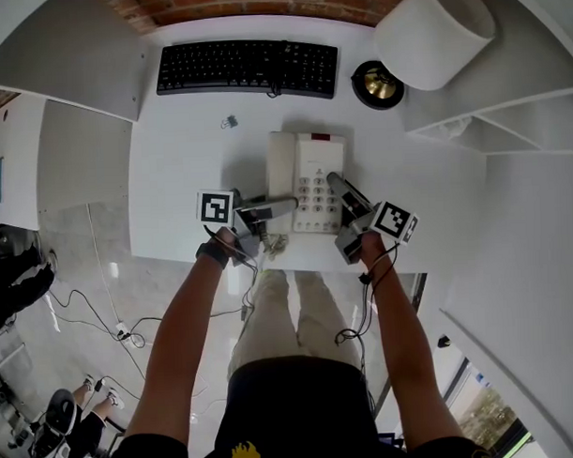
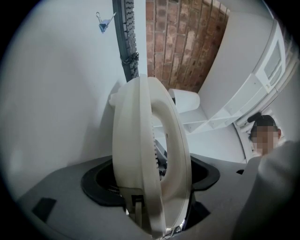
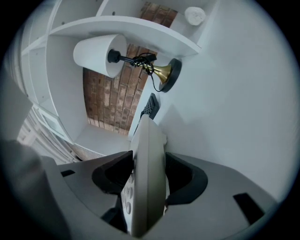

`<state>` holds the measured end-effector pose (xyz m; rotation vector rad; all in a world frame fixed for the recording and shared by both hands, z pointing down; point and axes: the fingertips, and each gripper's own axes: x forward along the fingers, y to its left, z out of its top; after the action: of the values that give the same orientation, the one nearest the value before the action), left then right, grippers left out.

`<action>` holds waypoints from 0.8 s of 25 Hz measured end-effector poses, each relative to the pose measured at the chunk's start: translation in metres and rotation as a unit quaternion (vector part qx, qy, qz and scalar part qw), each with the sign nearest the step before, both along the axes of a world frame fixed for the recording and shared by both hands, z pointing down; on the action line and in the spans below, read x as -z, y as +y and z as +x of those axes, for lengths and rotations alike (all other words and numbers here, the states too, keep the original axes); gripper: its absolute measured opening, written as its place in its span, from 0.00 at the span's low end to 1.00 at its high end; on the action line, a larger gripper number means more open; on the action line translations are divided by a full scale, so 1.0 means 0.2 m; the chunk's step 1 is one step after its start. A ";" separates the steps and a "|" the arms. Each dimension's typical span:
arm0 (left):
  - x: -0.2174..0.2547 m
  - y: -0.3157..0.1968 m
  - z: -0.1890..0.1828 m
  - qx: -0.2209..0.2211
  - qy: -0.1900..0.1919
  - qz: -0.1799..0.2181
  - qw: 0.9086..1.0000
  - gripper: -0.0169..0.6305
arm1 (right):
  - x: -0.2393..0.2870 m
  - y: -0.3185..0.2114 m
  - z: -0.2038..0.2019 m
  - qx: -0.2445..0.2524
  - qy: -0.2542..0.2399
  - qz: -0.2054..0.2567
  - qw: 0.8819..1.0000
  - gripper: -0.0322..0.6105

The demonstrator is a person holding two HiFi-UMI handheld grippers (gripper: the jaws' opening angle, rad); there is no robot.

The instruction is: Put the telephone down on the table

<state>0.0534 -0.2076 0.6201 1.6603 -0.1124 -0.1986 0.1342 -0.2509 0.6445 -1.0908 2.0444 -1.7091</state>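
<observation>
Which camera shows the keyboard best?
The head view: the whole black keyboard lies in sight from above, keys showing. The left gripper view shows only a thin edge-on strip of it; the right gripper view catches just a dark sliver beyond the telephone.

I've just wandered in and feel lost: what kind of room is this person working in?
Most likely a home office or study corner. A white desk carries a black keyboard and a cream telephone, a shaded lamp stands beside them, and a brick wall runs behind.
</observation>
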 end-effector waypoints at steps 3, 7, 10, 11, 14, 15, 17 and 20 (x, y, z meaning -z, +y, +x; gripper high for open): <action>0.00 0.00 0.00 -0.001 -0.002 0.004 1.000 0.64 | -0.02 0.01 0.04 0.018 0.073 0.004 0.997 0.38; -0.01 0.01 0.00 -0.004 -0.008 0.001 1.000 0.64 | -0.02 0.01 0.02 0.008 0.024 -0.009 1.000 0.38; 0.00 0.00 0.01 -0.003 -0.005 0.005 1.000 0.64 | -0.02 0.01 0.02 0.000 0.032 -0.005 0.999 0.38; 0.00 0.00 0.01 -0.003 -0.005 0.006 1.000 0.64 | -0.02 0.01 0.03 0.003 0.055 0.005 0.998 0.38; -0.01 0.01 0.02 -0.006 -0.014 0.005 1.000 0.64 | -0.01 0.01 0.04 0.020 0.115 0.029 0.993 0.37; -0.01 0.01 0.02 -0.007 -0.018 0.006 1.000 0.64 | -0.01 0.01 0.04 0.023 0.121 0.030 0.992 0.37; -0.02 0.02 0.04 -0.013 -0.026 0.009 1.000 0.64 | -0.02 0.02 0.05 0.026 0.122 0.030 0.992 0.37; -0.04 0.04 0.06 -0.032 -0.050 0.028 0.998 0.64 | -0.03 0.04 0.08 0.027 0.124 0.029 0.991 0.37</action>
<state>0.0646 -0.2000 0.6277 1.7272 -0.1294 -0.0710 0.1498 -0.2437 0.6498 -1.2987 2.2747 -1.5954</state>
